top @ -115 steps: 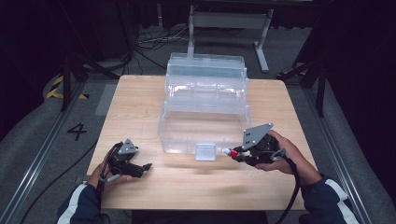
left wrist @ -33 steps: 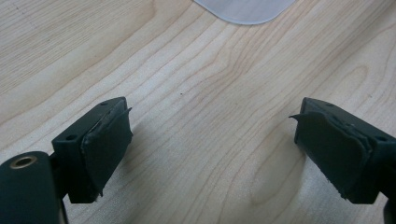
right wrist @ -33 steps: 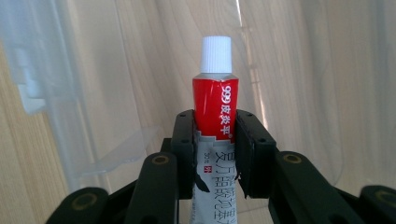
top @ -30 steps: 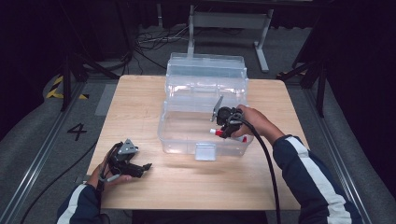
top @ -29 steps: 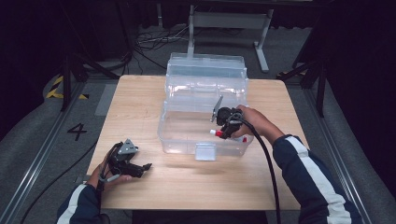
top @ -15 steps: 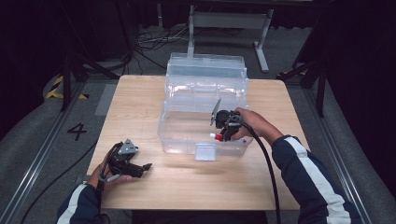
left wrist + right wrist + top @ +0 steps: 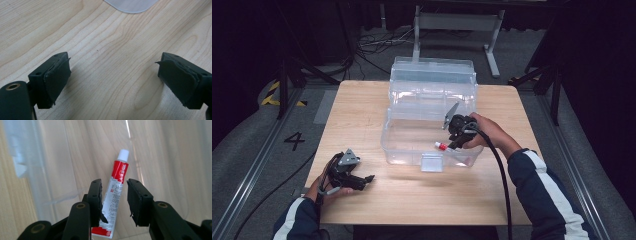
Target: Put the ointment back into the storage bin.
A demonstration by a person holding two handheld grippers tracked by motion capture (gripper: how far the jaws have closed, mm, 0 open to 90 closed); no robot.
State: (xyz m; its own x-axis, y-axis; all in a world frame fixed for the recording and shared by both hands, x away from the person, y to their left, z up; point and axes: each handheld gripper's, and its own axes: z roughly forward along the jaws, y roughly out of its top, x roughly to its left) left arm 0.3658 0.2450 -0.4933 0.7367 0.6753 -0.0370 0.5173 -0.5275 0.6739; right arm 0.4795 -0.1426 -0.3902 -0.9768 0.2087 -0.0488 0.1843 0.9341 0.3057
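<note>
A red-and-white tube with a white cap [image 7: 117,192] lies in the lower tray of a clear plastic box [image 7: 408,150], cap end [image 7: 440,146] pointing left. My right gripper [image 7: 449,145] reaches down into that tray. Its jaws have just been opening. In the right gripper view the tube sits between the right gripper [image 7: 114,185] jaws, close against the left pad with a gap at the right pad. My left gripper [image 7: 364,179] rests at the table's front left, open and with nothing in it. In the left gripper view the left gripper [image 7: 112,72] has bare wood between its pads.
The box stands mid-table with its lid [image 7: 432,75] tipped back and a latch [image 7: 432,162] at the front. A corner of the box [image 7: 130,3] shows ahead of the left jaws. The wooden table [image 7: 422,205] has dark floor, cables and a metal stand [image 7: 457,22] beyond it.
Since the oldest frame the right hand has moved from the table at the box's front right into the box with the tube. Over the last second it shifted slightly. The left hand stayed still.
</note>
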